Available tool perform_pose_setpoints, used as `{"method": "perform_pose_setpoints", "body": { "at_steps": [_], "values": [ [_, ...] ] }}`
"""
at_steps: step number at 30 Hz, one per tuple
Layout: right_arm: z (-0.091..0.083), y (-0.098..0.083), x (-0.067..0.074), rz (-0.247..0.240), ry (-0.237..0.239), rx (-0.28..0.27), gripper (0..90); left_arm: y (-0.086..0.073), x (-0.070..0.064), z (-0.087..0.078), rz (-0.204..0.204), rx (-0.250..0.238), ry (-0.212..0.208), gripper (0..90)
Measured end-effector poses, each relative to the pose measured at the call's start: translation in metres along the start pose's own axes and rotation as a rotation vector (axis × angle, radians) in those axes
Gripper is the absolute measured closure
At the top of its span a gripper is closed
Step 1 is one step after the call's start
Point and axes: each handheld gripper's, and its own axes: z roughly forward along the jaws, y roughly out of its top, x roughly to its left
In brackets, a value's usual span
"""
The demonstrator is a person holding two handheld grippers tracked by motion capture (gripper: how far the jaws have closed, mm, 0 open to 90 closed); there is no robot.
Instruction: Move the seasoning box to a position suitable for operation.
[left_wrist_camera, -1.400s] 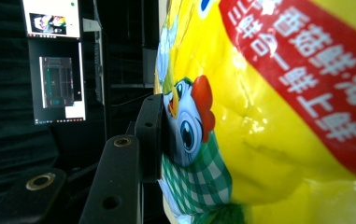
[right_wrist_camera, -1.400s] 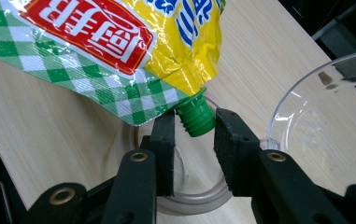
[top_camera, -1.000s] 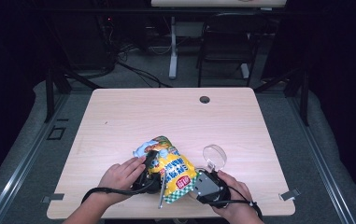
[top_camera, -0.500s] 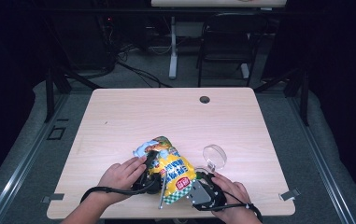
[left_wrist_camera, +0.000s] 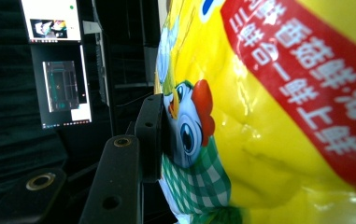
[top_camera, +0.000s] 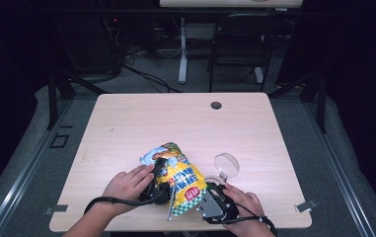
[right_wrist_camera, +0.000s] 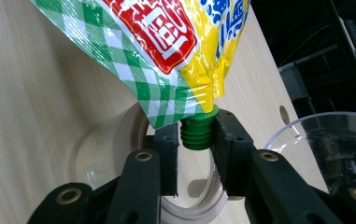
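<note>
The pouch [right_wrist_camera: 166, 42] is yellow with a red band, green-white check and a green cap [right_wrist_camera: 197, 132].

black tongs [right_wrist_camera: 196, 154], brass-ringed screws, trailing black cable

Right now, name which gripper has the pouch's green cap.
The right gripper: its jaws have just been closing around the green cap; the left gripper clamps the pouch's printed body.

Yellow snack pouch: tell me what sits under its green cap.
Under the green ribbed cap, held by the right gripper, lie a clear round plastic ring and the wooden table. The ring's far rim is hidden.
</note>
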Motion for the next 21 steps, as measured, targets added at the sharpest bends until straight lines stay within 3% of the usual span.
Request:
{"method": "perform_pose_setpoints", "body": {
  "at_steps": [6, 11, 17, 21],
  "values": [
    [-0.0012, -0.0008, 0.0002, -0.002, -0.003, 0.010, 72.8, 0.0008, 0.0001, -0.0005, 0.000, 0.001, 0.011, 63.0],
    [-0.0022, -0.0030, 0.0009, 0.004, -0.014, -0.003, 75.1, 0.0031, 0.0024, -0.0014, 0.021, -0.001, 0.034, 64.5],
    [-0.0015, -0.0046, 0.0025, 0.033, -0.016, -0.023, 75.1, 0.0049, 0.0039, -0.0021, 0.048, 0.008, 0.033, 64.7],
    [-0.0021, -0.0061, 0.0019, 0.026, -0.014, -0.021, 75.1, 0.0062, 0.0046, -0.0020, 0.050, 0.006, 0.041, 64.7]
  ]
}}
